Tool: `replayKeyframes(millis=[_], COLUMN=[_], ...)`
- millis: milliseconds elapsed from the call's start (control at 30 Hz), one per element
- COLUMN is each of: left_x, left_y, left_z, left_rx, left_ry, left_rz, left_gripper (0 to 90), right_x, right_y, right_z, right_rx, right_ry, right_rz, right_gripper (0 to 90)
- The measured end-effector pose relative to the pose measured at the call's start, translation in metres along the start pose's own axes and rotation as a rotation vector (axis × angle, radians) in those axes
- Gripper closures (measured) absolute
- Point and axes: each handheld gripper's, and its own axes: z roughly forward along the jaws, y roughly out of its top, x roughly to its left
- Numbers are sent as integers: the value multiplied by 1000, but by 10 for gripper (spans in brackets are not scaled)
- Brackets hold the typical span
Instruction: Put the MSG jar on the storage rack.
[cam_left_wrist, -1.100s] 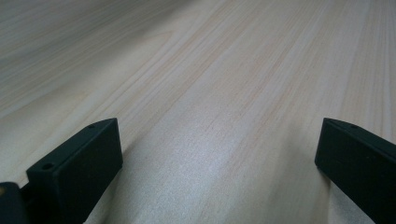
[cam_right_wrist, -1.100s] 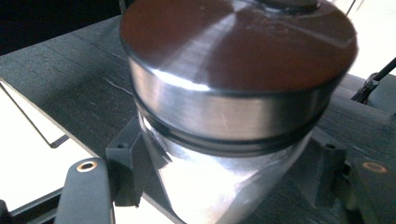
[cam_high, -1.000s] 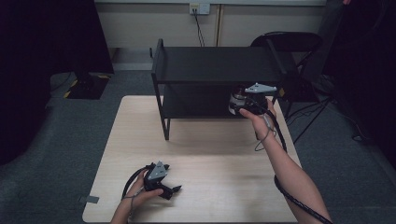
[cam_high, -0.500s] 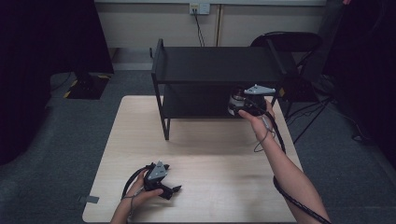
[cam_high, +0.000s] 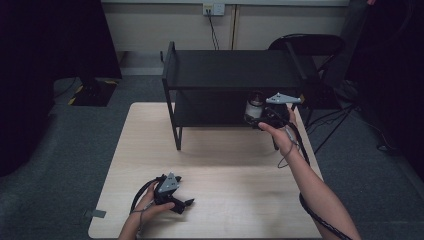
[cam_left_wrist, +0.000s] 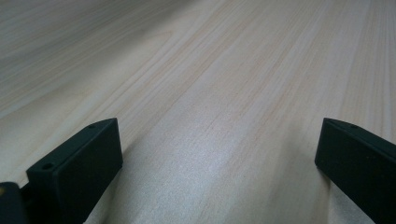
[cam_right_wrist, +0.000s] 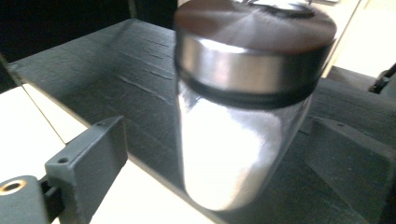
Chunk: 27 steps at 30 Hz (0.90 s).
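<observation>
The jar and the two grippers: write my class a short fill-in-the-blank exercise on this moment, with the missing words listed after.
1. The jar between the right gripper's jaws holds a ____ powder.
2. The jar's lid is made of ____.
3. The black shelf stands on a ____ table.
4. The left gripper, low over the table, has its jaws ____.

Missing words: white; metal; wooden; open

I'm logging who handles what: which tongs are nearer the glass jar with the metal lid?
Right. The right tongs sit open around the glass jar with the metal lid at the black shelf; the left tongs rest far off.
</observation>
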Motion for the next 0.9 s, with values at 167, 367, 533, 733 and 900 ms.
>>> replayKeyframes(millis=[167, 367, 533, 733, 900], left_x=[0, 0, 0, -3, -4], left_y=[0, 0, 0, -1, -1], left_z=[0, 0, 0, -1, -1], left_rx=[0, 0, 0, 0, 0], left_ry=[0, 0, 0, 20, 29], left_rz=[0, 0, 0, -13, -20], left_gripper=[0, 0, 0, 0, 0], right_x=[-2, -2, -3, -5, -6], right_y=[-6, -18, -25, -35, -53], right_z=[-4, -10, -17, -28, -40], right_rx=[0, -8, -18, -12, 2], right_ry=[7, 24, 51, 93, 112], right_rz=[7, 2, 2, -8, -3], right_gripper=[11, 0, 0, 0, 0])
